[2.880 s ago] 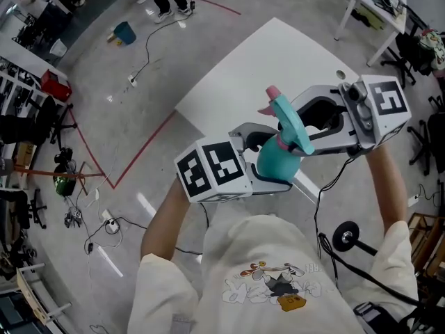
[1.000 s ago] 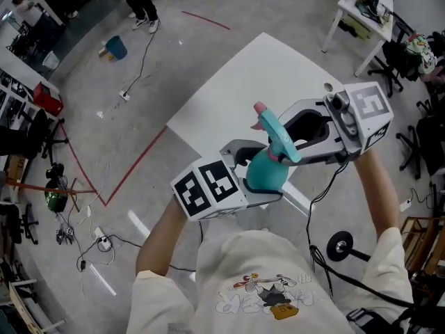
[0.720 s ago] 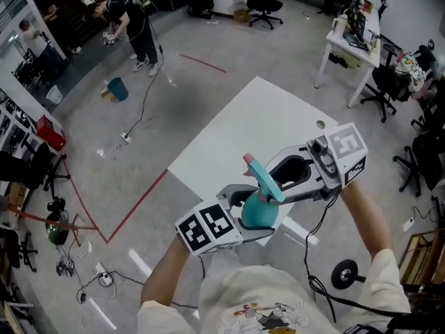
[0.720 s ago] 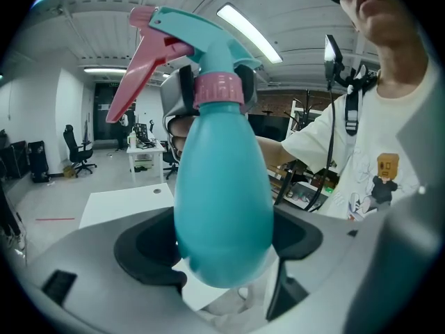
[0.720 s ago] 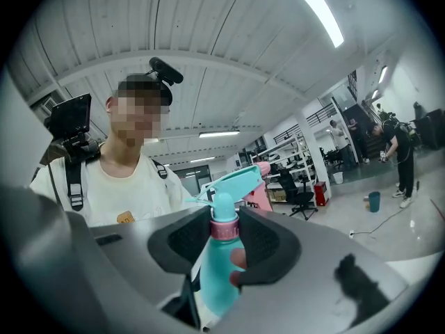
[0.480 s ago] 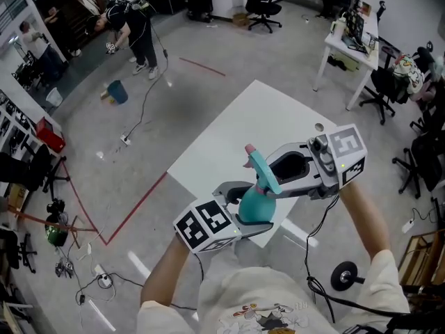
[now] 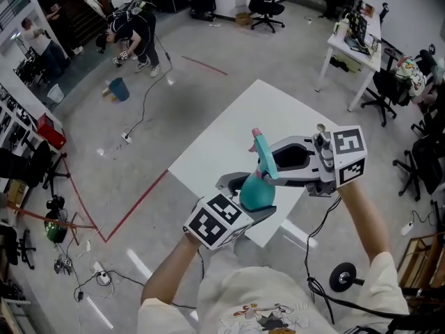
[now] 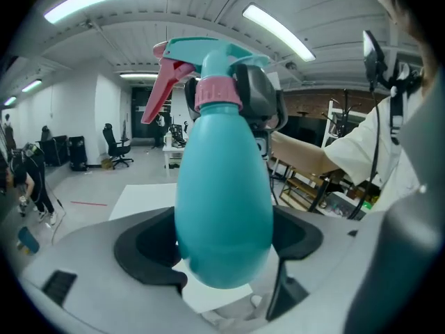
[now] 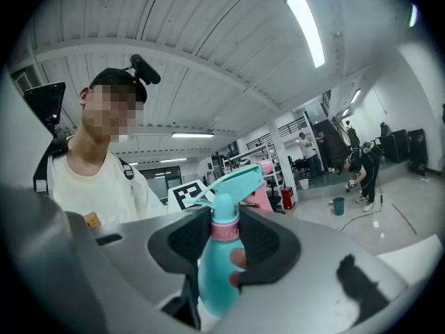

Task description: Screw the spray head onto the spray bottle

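- the teal spray bottle (image 7: 256,193) is held in the air above the near edge of the white surface (image 7: 236,127), touching nothing but the two tools.
- the left tool (image 7: 249,199) is clamped on the bottle's rounded body. in the left gripper view the dark pads press on both flanks of the bottle (image 8: 222,200).
- the spray head (image 7: 263,155) sits on the bottle's neck, with its pink collar (image 8: 217,92) at the joint and its pink trigger (image 8: 161,92) jutting out to one side.
- the right tool (image 7: 275,164) comes in from the person's right and grips the spray head. in the right gripper view its pads close on the collar (image 9: 224,229) and the neck just below the teal head (image 9: 233,183).
- beyond the surface, a person (image 7: 135,30) bends over on the grey floor near a teal bin (image 7: 119,89).
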The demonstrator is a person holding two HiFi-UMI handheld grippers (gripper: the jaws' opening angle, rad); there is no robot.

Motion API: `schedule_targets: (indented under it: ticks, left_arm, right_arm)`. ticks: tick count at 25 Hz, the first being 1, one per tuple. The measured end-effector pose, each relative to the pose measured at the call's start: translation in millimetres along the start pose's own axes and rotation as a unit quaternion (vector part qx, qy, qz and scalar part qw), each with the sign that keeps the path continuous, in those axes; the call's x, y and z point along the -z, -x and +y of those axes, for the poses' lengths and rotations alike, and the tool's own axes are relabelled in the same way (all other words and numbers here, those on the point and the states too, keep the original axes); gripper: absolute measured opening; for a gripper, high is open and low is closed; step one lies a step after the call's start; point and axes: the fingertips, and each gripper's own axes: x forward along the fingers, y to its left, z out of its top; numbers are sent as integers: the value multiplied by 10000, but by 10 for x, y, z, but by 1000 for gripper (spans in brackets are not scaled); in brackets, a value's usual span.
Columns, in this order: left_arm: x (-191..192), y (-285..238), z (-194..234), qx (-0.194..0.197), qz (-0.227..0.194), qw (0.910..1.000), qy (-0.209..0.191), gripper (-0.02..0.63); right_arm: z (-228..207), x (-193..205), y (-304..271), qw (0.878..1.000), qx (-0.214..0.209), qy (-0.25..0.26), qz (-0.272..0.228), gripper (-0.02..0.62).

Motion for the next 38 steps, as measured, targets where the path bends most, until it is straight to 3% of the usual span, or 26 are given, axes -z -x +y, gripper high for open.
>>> schedule_targets:
  ticks: [4, 9, 17, 21, 26, 32, 34, 38]
  left_arm:
    - [24, -67, 122, -543, 78, 9985, -46, 402]
    - [74, -52, 319, -1047, -66, 9943, 169, 402]
    - [-39, 47, 528, -2061, -531, 9770, 154, 402]
    - [-72, 33, 535, -2225, -663, 9725, 167, 402]
    - [-135, 92, 494, -2070, -916, 9739, 185, 401]
    - [-211, 216, 475, -1958, -1108, 9744, 11, 400]
    - [-195, 261, 472, -1888, -1102, 9758, -79, 400]
    - [-116, 399, 539, -1755, -996, 9789, -321, 400]
  right_arm:
    - [-71, 35, 5, 9987, 474, 56, 183, 129]
    - [-219, 69, -97, 9899, 1310, 392, 375, 129]
    - [-349, -37, -92, 9721, 2294, 465, -138, 129]
    - [-371, -45, -51, 9623, 2664, 510, -209, 130]
    - [-300, -87, -103, 9589, 2709, 843, -44, 134]
    - [-54, -196, -69, 9626, 2426, 1093, 511, 204]
    - [64, -218, 36, 9571, 2333, 1426, 955, 207]
    - [248, -469, 114, 9328, 2088, 2261, 1873, 207]
